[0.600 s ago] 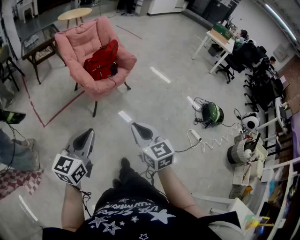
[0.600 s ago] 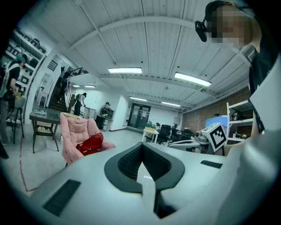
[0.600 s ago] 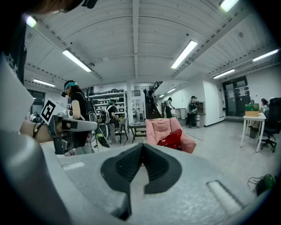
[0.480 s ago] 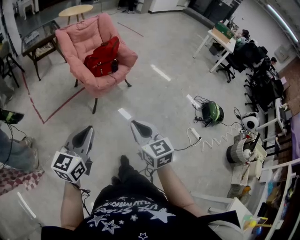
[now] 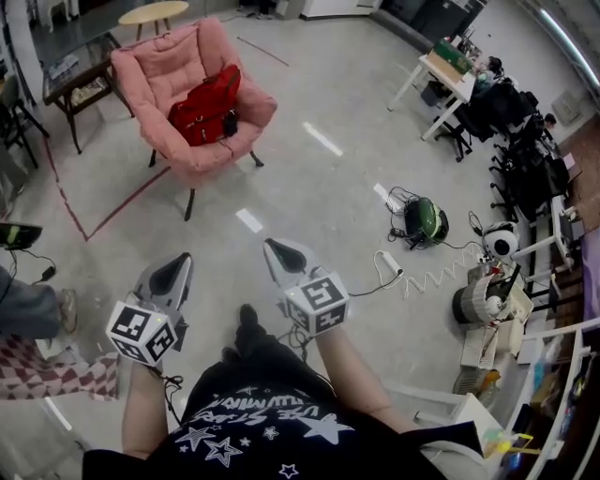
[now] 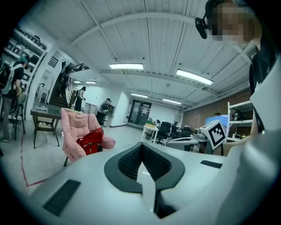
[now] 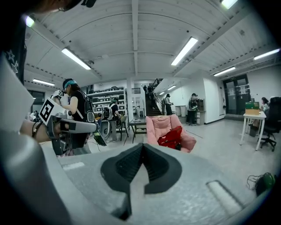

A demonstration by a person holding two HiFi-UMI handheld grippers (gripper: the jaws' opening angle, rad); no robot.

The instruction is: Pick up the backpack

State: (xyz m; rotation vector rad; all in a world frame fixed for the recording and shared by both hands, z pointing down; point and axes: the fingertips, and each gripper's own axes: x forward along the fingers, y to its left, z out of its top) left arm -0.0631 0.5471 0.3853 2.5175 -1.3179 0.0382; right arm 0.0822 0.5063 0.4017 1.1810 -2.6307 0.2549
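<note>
A red backpack (image 5: 206,106) lies on the seat of a pink armchair (image 5: 169,70) at the far left of the floor. It also shows as the red backpack (image 6: 89,140) in the left gripper view and the red backpack (image 7: 170,137) in the right gripper view, well ahead of both. My left gripper (image 5: 174,266) and right gripper (image 5: 277,250) are held side by side in front of the person, both shut with nothing between the jaws, far short of the chair.
A dark side table (image 5: 66,80) and a round wooden table (image 5: 155,12) stand by the chair. Red tape lines (image 5: 98,225) mark the floor. A green bag (image 5: 427,223), cables and a power strip (image 5: 388,262) lie right. Desks and people fill the far right; a person's legs (image 5: 23,309) are at the left.
The view has shifted slightly forward toward the chair. The grippers keep their places side by side. The person's legs at the left have moved.
</note>
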